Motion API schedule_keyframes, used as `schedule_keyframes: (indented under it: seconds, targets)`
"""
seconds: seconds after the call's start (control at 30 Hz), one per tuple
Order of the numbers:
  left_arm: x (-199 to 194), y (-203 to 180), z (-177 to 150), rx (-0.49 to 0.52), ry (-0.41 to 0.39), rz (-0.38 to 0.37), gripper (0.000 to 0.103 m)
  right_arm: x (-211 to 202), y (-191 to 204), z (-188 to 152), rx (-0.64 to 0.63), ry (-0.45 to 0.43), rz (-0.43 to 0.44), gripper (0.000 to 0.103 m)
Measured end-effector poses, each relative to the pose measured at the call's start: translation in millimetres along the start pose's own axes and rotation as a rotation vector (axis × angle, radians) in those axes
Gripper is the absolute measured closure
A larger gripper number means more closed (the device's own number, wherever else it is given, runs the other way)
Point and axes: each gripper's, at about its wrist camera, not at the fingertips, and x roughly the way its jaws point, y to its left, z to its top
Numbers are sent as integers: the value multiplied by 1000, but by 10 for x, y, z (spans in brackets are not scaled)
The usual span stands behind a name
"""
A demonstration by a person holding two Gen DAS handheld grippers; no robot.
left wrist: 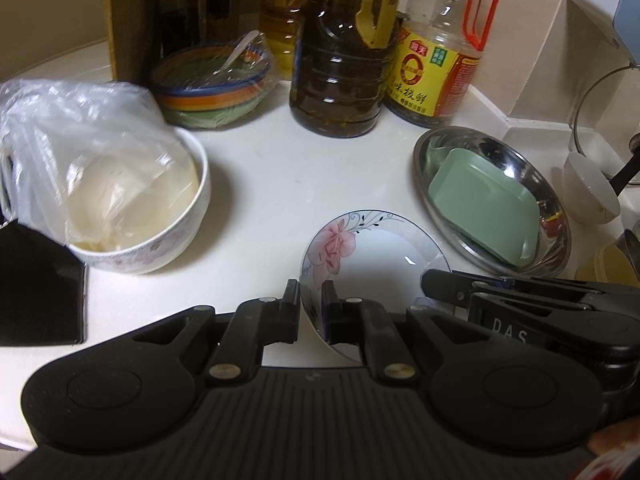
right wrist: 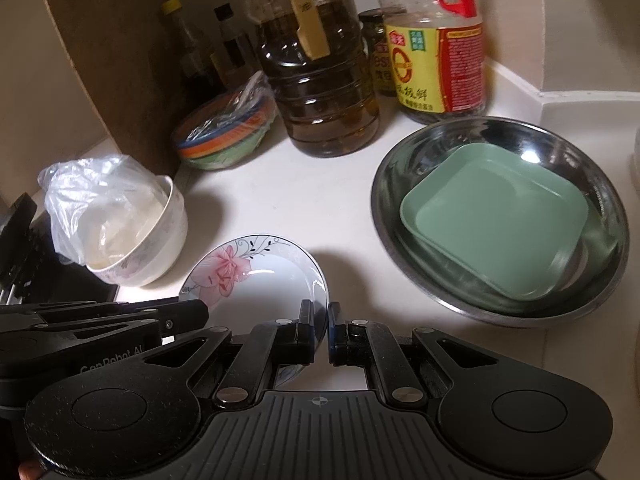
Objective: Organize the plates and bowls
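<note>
A small white dish with a pink flower [left wrist: 372,252] [right wrist: 256,276] is held between both grippers. My left gripper [left wrist: 311,296] is shut on its left rim. My right gripper [right wrist: 319,316] is shut on its right rim and also shows in the left wrist view [left wrist: 444,286]. A square green plate [left wrist: 484,208] [right wrist: 496,220] lies inside a round steel plate [left wrist: 440,144] [right wrist: 500,312] to the right. A white flowered bowl [left wrist: 160,248] [right wrist: 160,256] holding a plastic bag of food stands on the left.
Stacked coloured bowls under cling film [left wrist: 212,84] [right wrist: 228,132] stand at the back. Oil bottle [left wrist: 340,60] [right wrist: 320,72] and soy sauce bottle [left wrist: 436,72] [right wrist: 436,60] stand behind. A small white cup [left wrist: 592,188] and a glass lid [left wrist: 600,112] are far right. A black block [left wrist: 36,288] lies left.
</note>
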Motion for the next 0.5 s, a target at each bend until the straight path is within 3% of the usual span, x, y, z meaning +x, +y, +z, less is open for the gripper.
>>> schedule_keyframes:
  seconds: [0.5]
  targets:
    - [42,-400,228,73,-29,-54,94,-213,-322,152,54,-60,-51,97]
